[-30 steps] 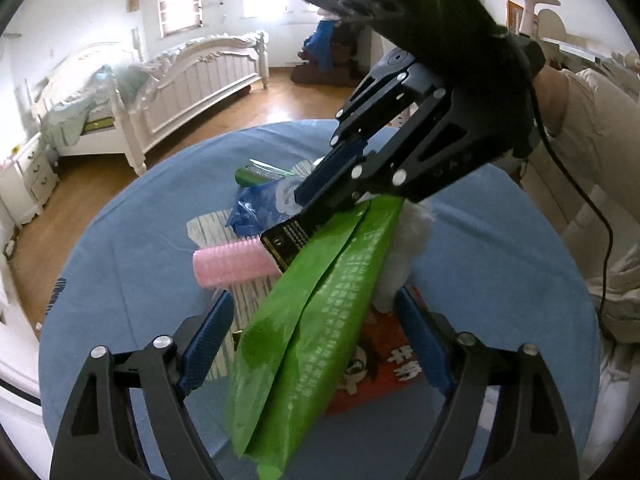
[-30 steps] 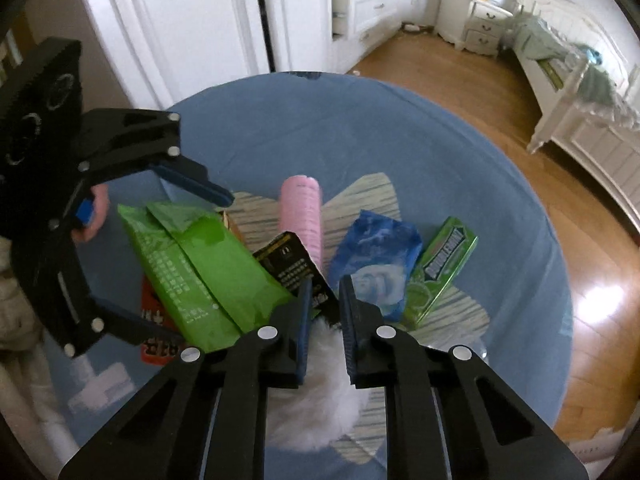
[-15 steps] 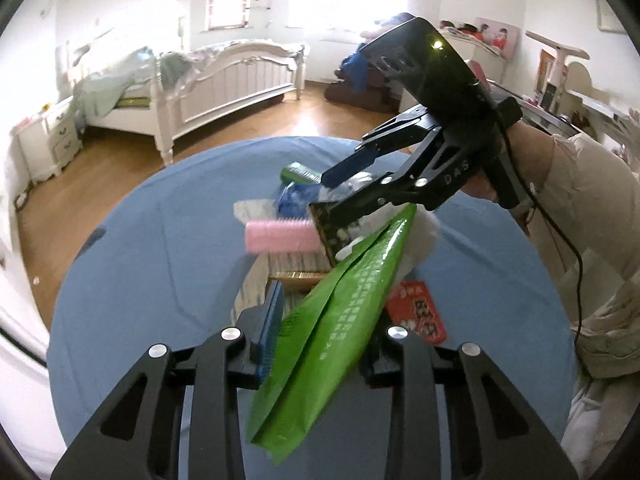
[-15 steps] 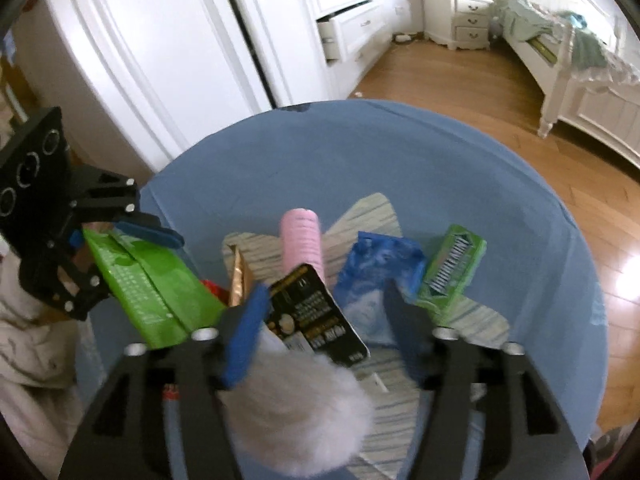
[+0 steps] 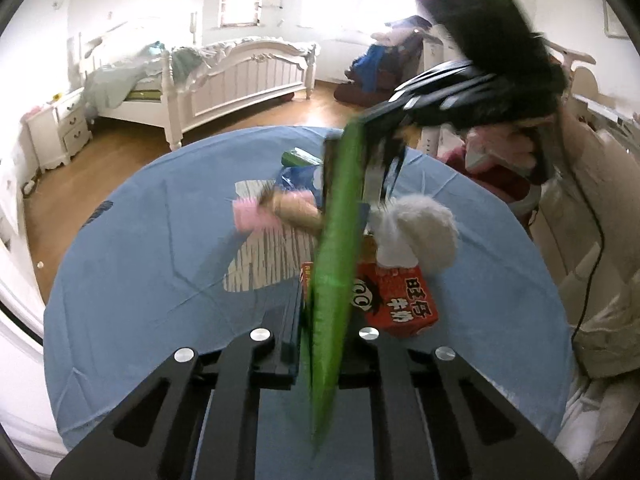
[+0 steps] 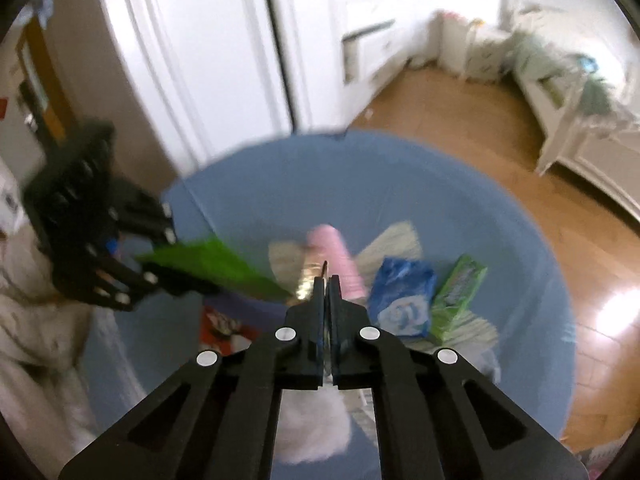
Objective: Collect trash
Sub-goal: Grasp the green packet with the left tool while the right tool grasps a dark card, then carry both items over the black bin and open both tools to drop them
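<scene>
My left gripper [image 5: 320, 320] is shut on a long green wrapper [image 5: 336, 248] and holds it edge-on above the blue round table [image 5: 140, 248]. The wrapper shows in the right wrist view [image 6: 208, 268] in the left gripper [image 6: 160, 276]. My right gripper [image 6: 327, 284] is shut on a thin black wrapper, seen edge-on, above the table. It appears blurred in the left wrist view [image 5: 372, 132]. A white fluffy ball [image 5: 416, 232] hangs under it.
On the table lie a pink roller [image 6: 340, 256], a blue packet [image 6: 400, 296], a green gum pack [image 6: 456, 296], a red carton [image 5: 400, 300] and a striped mat [image 5: 264, 256]. A bed [image 5: 224, 76] and white wardrobe doors [image 6: 224, 40] stand around.
My left gripper closed on the green wrapper and lifted it, turning it edge-on. My right gripper shut on the black wrapper and rose from the table.
</scene>
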Action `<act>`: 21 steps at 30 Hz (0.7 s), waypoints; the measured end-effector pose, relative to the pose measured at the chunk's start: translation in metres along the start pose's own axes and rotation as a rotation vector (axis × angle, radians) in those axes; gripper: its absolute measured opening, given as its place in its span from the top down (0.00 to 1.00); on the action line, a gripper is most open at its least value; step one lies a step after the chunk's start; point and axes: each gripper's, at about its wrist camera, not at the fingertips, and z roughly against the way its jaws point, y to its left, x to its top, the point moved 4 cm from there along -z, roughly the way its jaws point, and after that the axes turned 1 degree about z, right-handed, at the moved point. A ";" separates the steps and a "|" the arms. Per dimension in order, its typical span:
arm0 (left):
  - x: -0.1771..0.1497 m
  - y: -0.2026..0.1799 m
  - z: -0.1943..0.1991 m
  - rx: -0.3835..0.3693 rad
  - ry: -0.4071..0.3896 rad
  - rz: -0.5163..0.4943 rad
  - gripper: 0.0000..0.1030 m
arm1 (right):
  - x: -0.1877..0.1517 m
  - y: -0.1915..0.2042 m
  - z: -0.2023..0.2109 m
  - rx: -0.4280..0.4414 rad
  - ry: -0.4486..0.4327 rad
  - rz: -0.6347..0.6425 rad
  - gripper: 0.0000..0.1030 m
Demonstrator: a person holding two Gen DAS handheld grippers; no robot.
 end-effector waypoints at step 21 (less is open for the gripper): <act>0.069 -0.016 0.010 -0.021 -0.155 0.286 0.88 | -0.112 -0.026 0.175 -0.426 -0.618 -0.449 0.97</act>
